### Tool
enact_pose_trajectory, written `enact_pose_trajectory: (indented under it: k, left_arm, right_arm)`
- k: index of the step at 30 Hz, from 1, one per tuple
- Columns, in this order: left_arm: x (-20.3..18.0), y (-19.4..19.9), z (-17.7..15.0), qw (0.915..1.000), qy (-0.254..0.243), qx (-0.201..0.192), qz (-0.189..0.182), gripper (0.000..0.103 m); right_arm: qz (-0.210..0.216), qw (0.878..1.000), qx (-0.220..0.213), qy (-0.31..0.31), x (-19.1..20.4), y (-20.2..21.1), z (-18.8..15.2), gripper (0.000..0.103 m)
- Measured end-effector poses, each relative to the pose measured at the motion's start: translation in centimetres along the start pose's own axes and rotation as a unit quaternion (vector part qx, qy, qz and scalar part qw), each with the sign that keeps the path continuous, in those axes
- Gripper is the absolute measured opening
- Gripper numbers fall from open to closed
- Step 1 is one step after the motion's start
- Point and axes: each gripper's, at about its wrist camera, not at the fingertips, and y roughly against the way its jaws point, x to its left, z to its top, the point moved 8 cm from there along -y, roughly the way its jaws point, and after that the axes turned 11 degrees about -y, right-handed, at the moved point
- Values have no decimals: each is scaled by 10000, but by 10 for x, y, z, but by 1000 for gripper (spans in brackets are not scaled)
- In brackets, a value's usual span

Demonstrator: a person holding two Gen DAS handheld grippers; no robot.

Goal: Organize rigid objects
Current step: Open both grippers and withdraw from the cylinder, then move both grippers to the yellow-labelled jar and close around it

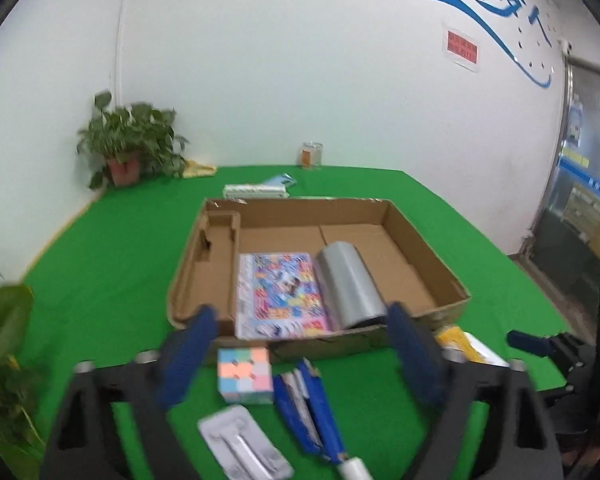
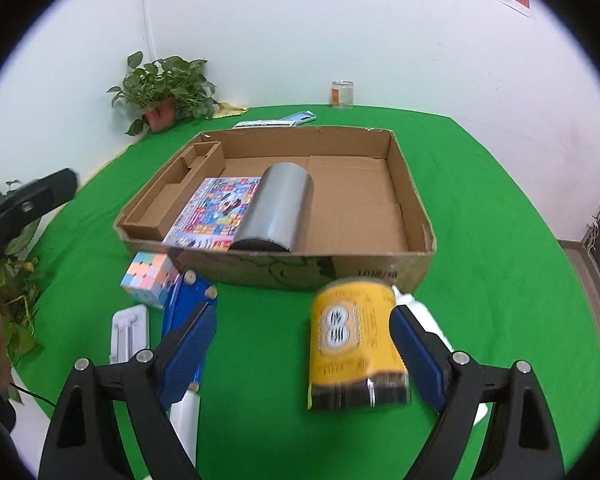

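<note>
A cardboard box (image 1: 396,216) (image 2: 416,216) on the green table holds a colourful flat pack (image 1: 278,292) (image 2: 216,212) and a grey cylinder (image 1: 348,284) (image 2: 278,208) lying on its side. In front of the box lie a pastel cube (image 1: 244,376) (image 2: 150,276), a blue tool (image 1: 308,404) (image 2: 188,300), a white blister pack (image 1: 244,444) (image 2: 128,332) and a yellow packet (image 2: 356,340) (image 1: 468,344). My left gripper (image 1: 300,344) is open above the cube and blue tool. My right gripper (image 2: 304,344) is open, with the yellow packet next to its right finger.
A potted plant (image 1: 128,144) (image 2: 164,88) stands at the table's far left corner. A glass jar (image 1: 312,155) (image 2: 342,94), a flat white box (image 1: 256,191) and a light blue item (image 1: 280,180) lie behind the cardboard box. Leaves (image 1: 0,320) hang at the left edge.
</note>
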Motion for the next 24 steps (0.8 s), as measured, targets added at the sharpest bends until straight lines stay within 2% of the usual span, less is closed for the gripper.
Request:
enact_pose_trajectory:
  k: [1, 2, 4, 5, 6, 7, 8, 10, 11, 15, 19, 23, 24]
  left_arm:
    - [-4, 0, -7, 9998, 142, 81, -103, 30]
    - [-11, -3, -17, 9989, 301, 229, -282, 1]
    - [-20, -3, -26, 9980, 395, 257, -426, 2]
    - [-28, -3, -31, 9981, 362, 237, -436, 3]
    - [-36, -2, -34, 9983, 273, 199, -469, 19]
    - [-42, -6, -38, 9984, 186, 217, -490, 41]
    - [-49, -7, -40, 9985, 98, 248, -471, 99]
    - [-54, -10, -41, 9993, 121, 46, -353, 103]
    - [-57, -15, -43, 9992, 111, 99, -364, 102]
    - [-60, -47, -58, 9948, 338, 643, -708, 102]
    - [-62, -72, -77, 9866, 610, 1066, -1073, 102]
    - [-77, -91, -94, 9782, 578, 1376, -1441, 102]
    - [-81, -95, -97, 9764, 551, 1416, -1537, 102]
  right_arm:
    - [32, 10000, -8, 36, 0, 3, -4, 87]
    - [25, 10000, -34, 60, 1, 6, -7, 84]
    - [-72, 9998, -138, 148, -2, 12, -11, 50]
    - [-92, 9997, -156, 173, -4, 14, -13, 47]
    - [-68, 9997, -170, 182, -6, 15, -14, 47]
    - [-3, 9996, -198, 185, -8, 16, -15, 48]
    - [90, 9995, -204, 208, -9, 16, -17, 52]
    - [181, 9995, -197, 189, -12, 14, -19, 93]
    - [286, 9993, -202, 150, -13, 13, -20, 96]
    - [532, 9986, 32, -1, -28, -1, -29, 97]
    - [479, 9982, 312, -196, -49, -19, -35, 97]
    - [507, 9960, 604, -422, -62, -37, -38, 96]
    - [585, 9943, 748, -488, -62, -43, -41, 92]
